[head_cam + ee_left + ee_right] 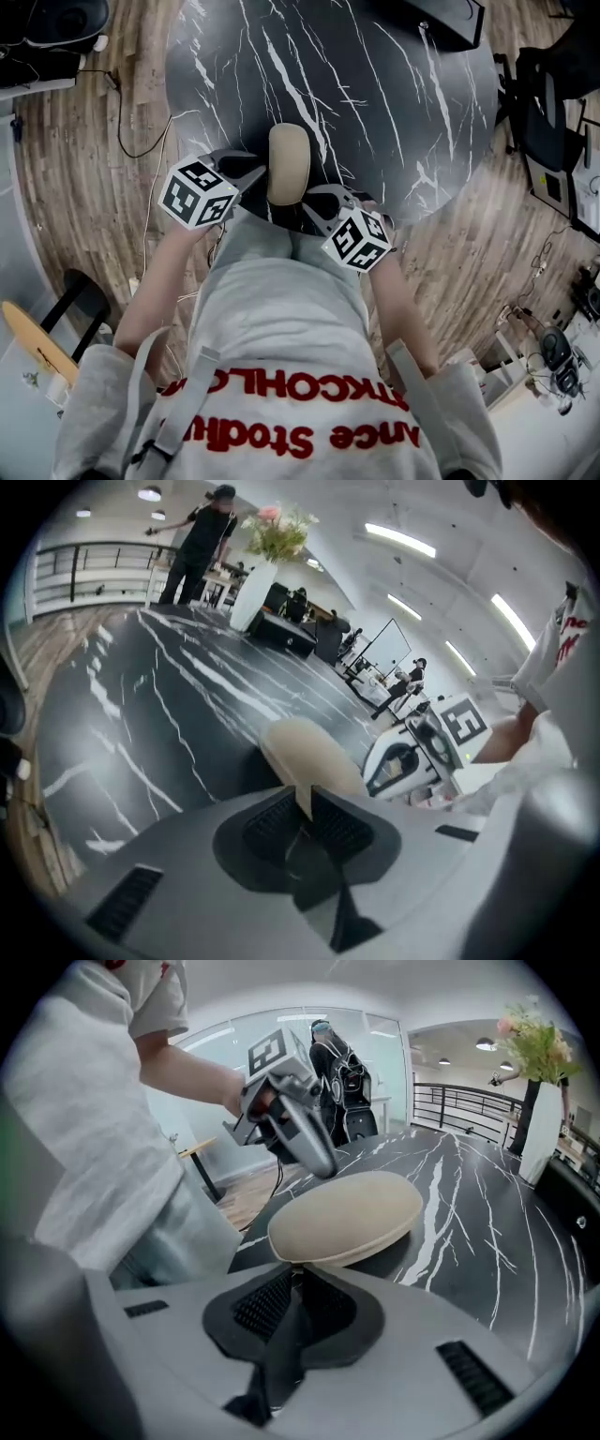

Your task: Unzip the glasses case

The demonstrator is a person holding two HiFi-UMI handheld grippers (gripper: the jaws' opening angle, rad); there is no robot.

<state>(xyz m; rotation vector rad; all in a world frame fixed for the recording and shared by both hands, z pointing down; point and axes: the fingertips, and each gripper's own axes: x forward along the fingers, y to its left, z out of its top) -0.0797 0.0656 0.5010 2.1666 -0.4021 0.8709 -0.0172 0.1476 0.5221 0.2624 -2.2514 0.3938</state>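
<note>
A beige oval glasses case [289,161] lies zipped on the black marble table [403,103], close to the front edge. My left gripper [255,172] is at the case's left side. In the left gripper view its jaws [305,801] stand a narrow slit apart, with a sliver of the case [309,750] showing in the gap and no grip to be seen. My right gripper [315,199] is at the case's near right end. In the right gripper view its jaws [296,1275] are closed against the case's [347,1215] lower rim. I cannot make out the zipper pull.
The table's front edge runs just under both grippers, against the person's body. A white vase with flowers [255,588] stands far back on the table. Wooden floor surrounds it, with a cable [141,141] at left, a dark chair [548,103] at right and a stool [80,291].
</note>
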